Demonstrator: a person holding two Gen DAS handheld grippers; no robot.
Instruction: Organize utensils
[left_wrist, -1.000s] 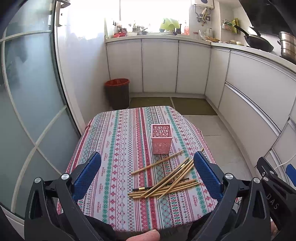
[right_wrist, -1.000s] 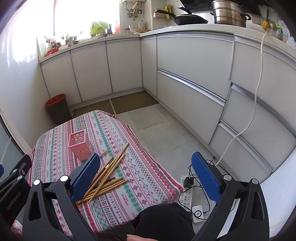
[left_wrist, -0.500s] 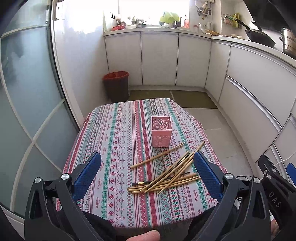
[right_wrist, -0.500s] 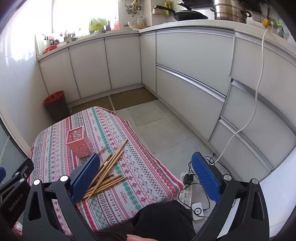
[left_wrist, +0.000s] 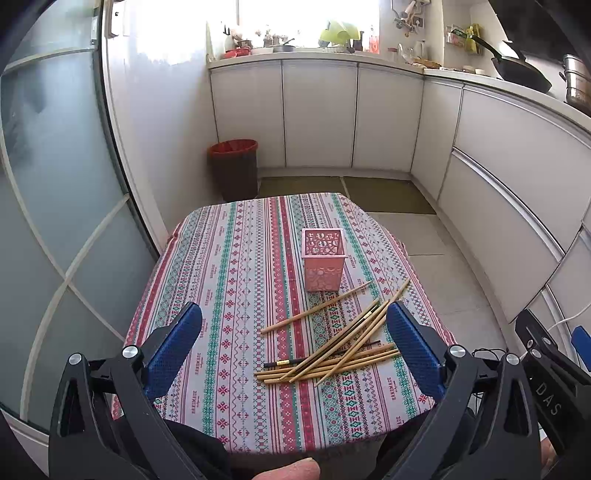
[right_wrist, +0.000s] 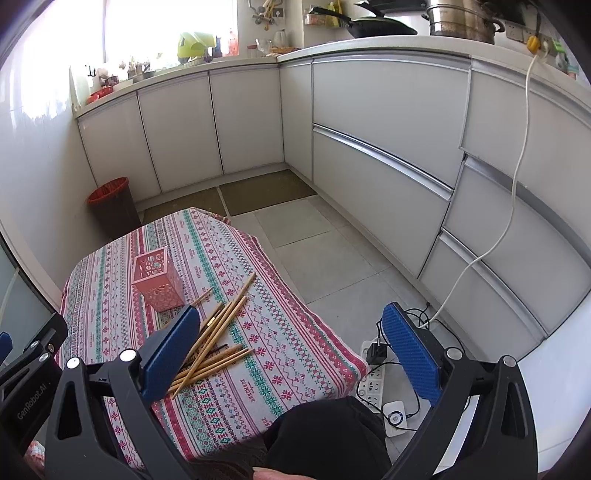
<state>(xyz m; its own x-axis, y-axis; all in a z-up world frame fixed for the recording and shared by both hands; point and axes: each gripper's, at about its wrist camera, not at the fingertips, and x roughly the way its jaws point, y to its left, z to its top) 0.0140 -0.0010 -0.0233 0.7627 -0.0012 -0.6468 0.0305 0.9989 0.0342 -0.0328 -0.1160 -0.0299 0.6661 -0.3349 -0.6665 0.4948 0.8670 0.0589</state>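
Both tools are held above the near edge of the counter (left_wrist: 236, 280), neither holding anything. The left tool (left_wrist: 293, 343) has its blue pads spread wide, and so does the right tool (right_wrist: 291, 347), which points off to the right so that its right pad hangs over the floor.

The chopsticks (left_wrist: 332, 347) lie in a loose crossed heap just ahead of the left tool, nearer its right pad; one lighter chopstick (left_wrist: 317, 308) lies apart beyond them. The pink perforated holder (left_wrist: 323, 258) stands upright further ahead, close to the heap, probably set there so each chopstick has only a short trip into it. The wide spread suits a first reach, which I judge has not begun.

The right tool's left pad covers the near ends of the heap in its own view. How many chopsticks there are is hard to count where they overlap, and the holder's inside is mostly hidden.
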